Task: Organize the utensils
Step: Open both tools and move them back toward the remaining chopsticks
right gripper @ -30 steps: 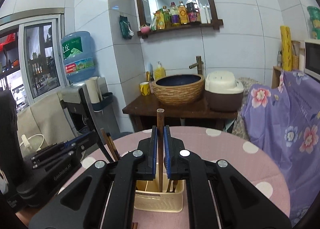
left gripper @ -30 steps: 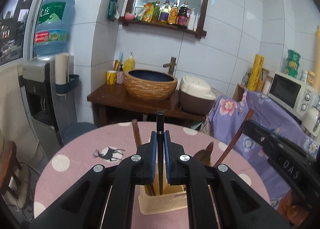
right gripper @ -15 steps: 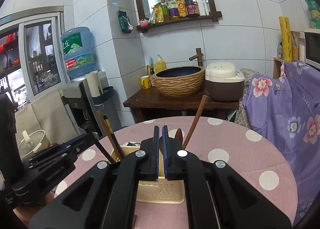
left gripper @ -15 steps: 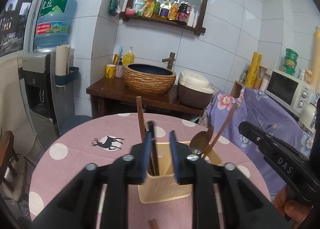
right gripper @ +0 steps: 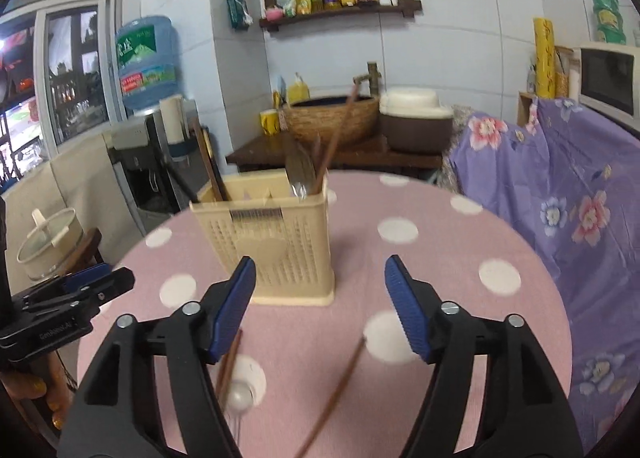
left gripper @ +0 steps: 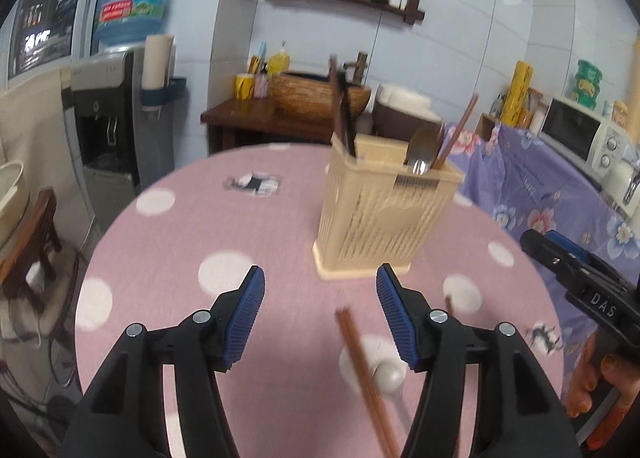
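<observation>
Standing on the pink dotted table (left gripper: 168,242): one cream utensil basket (left gripper: 376,213), holding chopsticks (left gripper: 456,133) and a spoon (left gripper: 420,153) upright. Lying loose on the cloth nearer the person: brown chopsticks (left gripper: 364,374) and a pale spoon (left gripper: 388,376). Left gripper (left gripper: 320,294): jaws spread wide, holding nothing. Right gripper (right gripper: 320,286): likewise spread, empty, above another loose chopstick (right gripper: 340,386).

Perforated plastic holder (left gripper: 372,213), wooden chopsticks (left gripper: 366,382), ribbed fingers (left gripper: 394,314).
</observation>
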A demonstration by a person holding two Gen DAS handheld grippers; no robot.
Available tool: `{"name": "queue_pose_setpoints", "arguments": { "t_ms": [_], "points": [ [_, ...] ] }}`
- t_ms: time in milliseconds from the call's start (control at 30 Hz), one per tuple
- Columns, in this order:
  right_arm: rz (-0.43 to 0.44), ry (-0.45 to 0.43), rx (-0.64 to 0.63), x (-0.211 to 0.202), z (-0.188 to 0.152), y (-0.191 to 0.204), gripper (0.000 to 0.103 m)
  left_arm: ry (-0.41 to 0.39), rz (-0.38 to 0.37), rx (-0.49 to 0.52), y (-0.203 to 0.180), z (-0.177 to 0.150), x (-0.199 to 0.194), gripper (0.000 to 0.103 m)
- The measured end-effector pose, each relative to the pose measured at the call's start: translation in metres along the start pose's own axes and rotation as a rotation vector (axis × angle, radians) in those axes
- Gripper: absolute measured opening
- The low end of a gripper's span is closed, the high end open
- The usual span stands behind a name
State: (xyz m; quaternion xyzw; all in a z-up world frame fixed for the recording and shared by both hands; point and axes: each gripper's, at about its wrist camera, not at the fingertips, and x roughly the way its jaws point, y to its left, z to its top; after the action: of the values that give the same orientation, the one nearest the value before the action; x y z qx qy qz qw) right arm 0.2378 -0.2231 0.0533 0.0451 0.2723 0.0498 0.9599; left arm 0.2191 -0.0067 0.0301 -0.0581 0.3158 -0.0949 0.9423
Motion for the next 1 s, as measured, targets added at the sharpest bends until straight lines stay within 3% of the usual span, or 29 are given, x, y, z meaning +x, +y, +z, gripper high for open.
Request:
{"name": "queue_pose_setpoints", "arguments": {
  "t_ms": [200, 333, 567, 1000],
  "points": [
    [-0.088, 0.107, 0.006, 0.006, -0.061, -0.007, 0.073, 0.100, 0.008, -0.062, 0.011, -0.043, 0.010, 0.054],
    [-0.114, 0.154, 0.021, 0.009, -0.086, -0.011, 0.074, 0.119, 0.026, -0.023, 0.004, -0.060, 0.012, 0.048],
    [-0.150, 0.195, 0.044, 0.009, -0.105, -0.021, 0.074, 0.194, -0.019, -0.023, -0.001, -0.081, 0.019, 0.031],
    [-0.156, 0.289, -0.040, 0.031, -0.114, 0.004, 0.074, 0.260, -0.072, 0.044, -0.030, -0.095, 0.033, 0.029]
  ]
}}
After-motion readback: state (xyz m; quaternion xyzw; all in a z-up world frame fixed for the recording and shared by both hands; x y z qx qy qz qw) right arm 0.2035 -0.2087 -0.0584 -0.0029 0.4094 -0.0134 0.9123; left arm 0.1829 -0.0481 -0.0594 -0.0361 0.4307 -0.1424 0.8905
